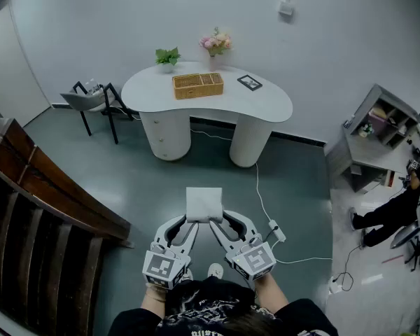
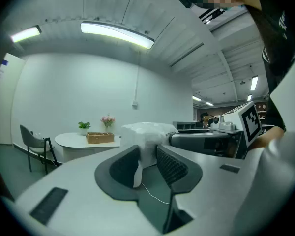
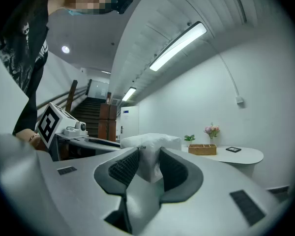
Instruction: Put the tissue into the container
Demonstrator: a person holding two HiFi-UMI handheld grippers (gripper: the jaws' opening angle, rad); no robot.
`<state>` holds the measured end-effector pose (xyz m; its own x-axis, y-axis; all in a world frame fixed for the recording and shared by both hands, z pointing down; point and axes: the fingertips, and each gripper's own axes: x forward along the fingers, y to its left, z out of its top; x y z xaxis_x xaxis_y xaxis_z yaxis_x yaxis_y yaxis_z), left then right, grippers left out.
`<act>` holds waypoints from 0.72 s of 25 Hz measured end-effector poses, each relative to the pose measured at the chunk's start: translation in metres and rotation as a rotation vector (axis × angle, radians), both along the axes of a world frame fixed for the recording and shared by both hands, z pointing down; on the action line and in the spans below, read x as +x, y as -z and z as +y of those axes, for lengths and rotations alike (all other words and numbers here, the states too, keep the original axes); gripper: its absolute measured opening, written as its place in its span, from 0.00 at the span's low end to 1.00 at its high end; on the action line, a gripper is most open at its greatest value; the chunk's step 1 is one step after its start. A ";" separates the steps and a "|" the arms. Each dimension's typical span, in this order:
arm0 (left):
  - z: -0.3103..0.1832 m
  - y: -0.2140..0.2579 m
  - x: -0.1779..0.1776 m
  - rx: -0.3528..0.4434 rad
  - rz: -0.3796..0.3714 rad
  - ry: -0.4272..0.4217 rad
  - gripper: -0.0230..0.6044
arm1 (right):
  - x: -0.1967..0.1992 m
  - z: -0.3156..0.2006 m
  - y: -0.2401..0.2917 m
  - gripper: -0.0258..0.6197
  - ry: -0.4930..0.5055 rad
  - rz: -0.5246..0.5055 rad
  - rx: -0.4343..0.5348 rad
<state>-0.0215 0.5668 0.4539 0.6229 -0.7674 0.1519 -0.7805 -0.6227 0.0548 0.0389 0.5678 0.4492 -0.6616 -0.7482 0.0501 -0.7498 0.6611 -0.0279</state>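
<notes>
Noted dark printed shirt (image 1: 217,313) at bottom centre of head view. Just above it, found left gripper (image 2: 146,157) and right gripper (image 3: 148,167) side by side, angled inward toward each other. Saw white plastic-wrapped rectangular tissue pack (image 1: 204,203) held between them in mid-air over grey-green floor (image 1: 147,180). In left gripper view, found dark ribbed pads pinched on one lower edge of the tissue pack. In right gripper view, found the same on the opposite edge, pads pressed into the wrap. Logged brown wooden stair railing (image 1: 49,187) along left side of frame. Farther up, recorded white kidney-shaped table (image 1: 266,103) on two round pedestals. On its top, spotted rectangular woven wicker container (image 1: 197,85) near centre, well apart from the tissue pack. Behind that, noted small green potted plant (image 1: 167,56) and pink flower bunch (image 1: 215,43). Marked black-framed flat item (image 1: 249,82) right of the container. Placed dark chair (image 1: 91,98) at table's left.
</notes>
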 end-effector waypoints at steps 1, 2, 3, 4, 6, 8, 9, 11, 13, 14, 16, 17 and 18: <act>-0.001 -0.003 0.004 0.004 -0.003 -0.009 0.24 | 0.004 -0.002 0.000 0.28 0.003 -0.009 0.001; -0.001 -0.005 0.008 0.008 -0.006 -0.015 0.25 | 0.007 -0.003 -0.001 0.28 0.006 -0.016 0.003; -0.002 -0.007 0.011 0.011 -0.008 -0.017 0.24 | 0.011 -0.005 -0.002 0.28 0.010 -0.018 0.006; -0.002 -0.009 0.015 0.012 -0.010 -0.015 0.24 | 0.014 -0.006 -0.003 0.28 0.017 -0.014 0.010; -0.003 -0.012 0.022 0.012 -0.011 -0.003 0.24 | 0.020 -0.007 -0.005 0.28 0.030 0.008 0.018; -0.005 -0.016 0.029 0.013 -0.006 0.010 0.24 | 0.027 -0.009 -0.009 0.28 0.034 0.019 0.019; -0.007 -0.018 0.033 0.012 -0.005 0.016 0.24 | 0.031 -0.011 -0.010 0.28 0.036 0.021 0.018; -0.008 -0.021 0.039 0.008 -0.003 0.026 0.25 | 0.037 -0.013 -0.013 0.28 0.042 0.028 0.014; -0.008 -0.022 0.046 0.004 0.003 0.033 0.25 | 0.044 -0.014 -0.014 0.28 0.047 0.029 0.010; -0.009 -0.023 0.049 0.004 0.004 0.033 0.25 | 0.047 -0.015 -0.014 0.28 0.048 0.027 0.010; -0.011 -0.023 0.054 0.007 0.006 0.032 0.25 | 0.052 -0.016 -0.014 0.28 0.049 0.024 0.012; -0.012 -0.023 0.056 0.009 0.007 0.030 0.25 | 0.054 -0.017 -0.014 0.28 0.051 0.026 0.013; -0.013 -0.024 0.057 0.011 0.006 0.027 0.25 | 0.055 -0.019 -0.015 0.28 0.053 0.031 0.015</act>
